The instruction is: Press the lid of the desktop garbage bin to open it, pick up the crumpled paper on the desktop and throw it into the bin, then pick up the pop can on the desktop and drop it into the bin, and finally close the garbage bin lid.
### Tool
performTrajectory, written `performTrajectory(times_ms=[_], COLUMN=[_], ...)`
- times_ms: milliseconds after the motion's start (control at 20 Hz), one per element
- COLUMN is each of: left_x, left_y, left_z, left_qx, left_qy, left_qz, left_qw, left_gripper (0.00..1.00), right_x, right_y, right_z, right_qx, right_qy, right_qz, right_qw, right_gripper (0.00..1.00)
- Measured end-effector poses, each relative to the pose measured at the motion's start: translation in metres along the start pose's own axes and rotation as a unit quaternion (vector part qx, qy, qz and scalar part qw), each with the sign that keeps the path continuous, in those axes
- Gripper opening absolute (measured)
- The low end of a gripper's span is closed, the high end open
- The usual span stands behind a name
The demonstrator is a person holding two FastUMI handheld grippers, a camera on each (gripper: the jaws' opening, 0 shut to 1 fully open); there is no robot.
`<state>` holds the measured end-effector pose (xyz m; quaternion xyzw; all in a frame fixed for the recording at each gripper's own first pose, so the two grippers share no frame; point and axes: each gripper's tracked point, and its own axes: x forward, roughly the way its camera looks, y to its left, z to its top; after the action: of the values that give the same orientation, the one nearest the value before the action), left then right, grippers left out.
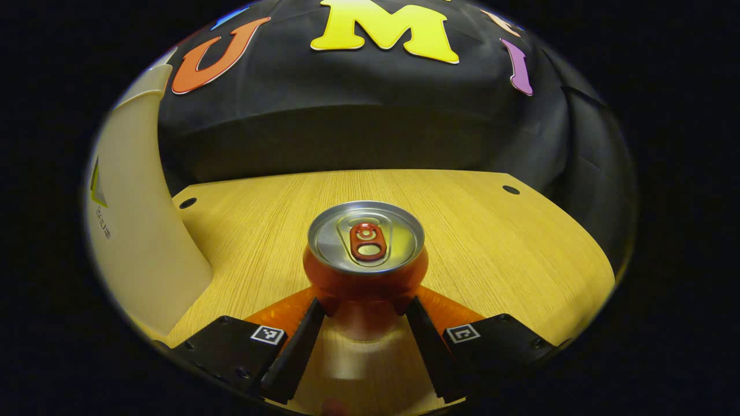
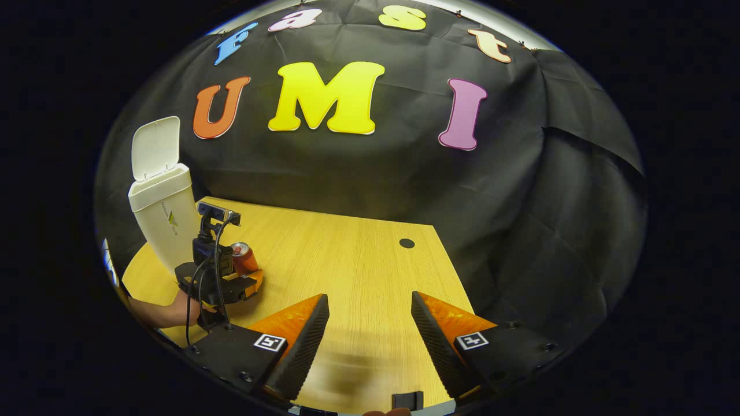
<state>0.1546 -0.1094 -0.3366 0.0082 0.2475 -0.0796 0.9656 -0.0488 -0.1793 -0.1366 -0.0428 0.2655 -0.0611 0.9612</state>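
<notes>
A: What is recorded at the left of the right gripper view?

B: The bin (image 2: pixel 163 222) is seen standing upright at the table's (image 2: pixel 358 271) far left corner, its lid (image 2: pixel 155 147) raised. The opening step is therefore judged done. No crumpled paper is seen on the table; whether it lies inside the bin cannot be told, as the interior is hidden.

A: And just right of the bin?

B: The left gripper (image 2: pixel 245 283) is noted there, held by a hand (image 2: pixel 191 309), with the can (image 2: pixel 244 258) upright at its fingers. In the left gripper view the bin (image 1: pixel 139 231) is seen at the left edge, and the can (image 1: pixel 366 254) stands on the table (image 1: pixel 509 254) between the fingers of the left gripper (image 1: pixel 366 306). Both fingertips are seen against the can's lower body, so the fingers are judged closed on it. The can's base is hidden by its own body and the fingers, so it cannot be told whether it is lifted.

A: Further right?

B: The right gripper (image 2: pixel 370 318) is observed over bare table, well apart from the can, its fingers spread wide with nothing between them.

A: Progress?

B: The can step is judged to be in hand at the grasp. Carrying the can to the bin, dropping it in and shutting the lid are left outstanding.
</notes>
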Motion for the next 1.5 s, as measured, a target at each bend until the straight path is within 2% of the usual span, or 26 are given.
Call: performTrajectory(times_ms=[250,400,600,750,1050,1200,1400,1450,1500], left_x=[-0.050,-0.087,-0.133,-0.152,-0.174,-0.169,-0.171,-0.171,-0.172], left_y=[-0.004,0.004,0.052,0.115,0.243,0.274,0.288,0.288,0.288], left_z=[0.065,0.130,0.212,0.244,0.231,0.209,0.189,0.188,0.188], left_qx=[-0.011,0.000,0.000,-0.019,-0.059,-0.076,-0.080,-0.079,-0.077], left_qy=[-0.045,-0.093,-0.157,-0.177,-0.129,-0.094,-0.053,-0.051,-0.048], left_qz=[-0.016,-0.013,0.021,0.078,0.196,0.217,0.234,0.236,0.237], left_qw=[0.999,0.996,0.987,0.981,0.970,0.969,0.968,0.967,0.967], left_gripper=[0.86,0.85,0.84,0.84,0.85,0.85,0.87,0.93,0.87], right_x=[-0.009,-0.012,-0.012,-0.016,0.000,0.008,0.014,0.015,0.016], right_y=[0.021,0.033,0.054,0.074,0.102,0.116,0.136,0.139,0.143], right_z=[0.011,0.016,0.033,0.048,0.068,0.073,0.075,0.074,0.074], right_qx=[0.016,0.032,0.050,0.049,0.074,0.074,0.061,0.061,0.060], right_qy=[-0.024,-0.036,-0.059,-0.072,-0.076,-0.070,-0.065,-0.063,-0.061], right_qz=[0.016,0.028,0.048,0.071,0.101,0.113,0.134,0.139,0.144], right_qw=[0.999,0.998,0.996,0.994,0.989,0.988,0.987,0.986,0.986], right_gripper=[0.91,0.91,0.91,0.91,0.91,0.90,0.91,0.90,0.90])
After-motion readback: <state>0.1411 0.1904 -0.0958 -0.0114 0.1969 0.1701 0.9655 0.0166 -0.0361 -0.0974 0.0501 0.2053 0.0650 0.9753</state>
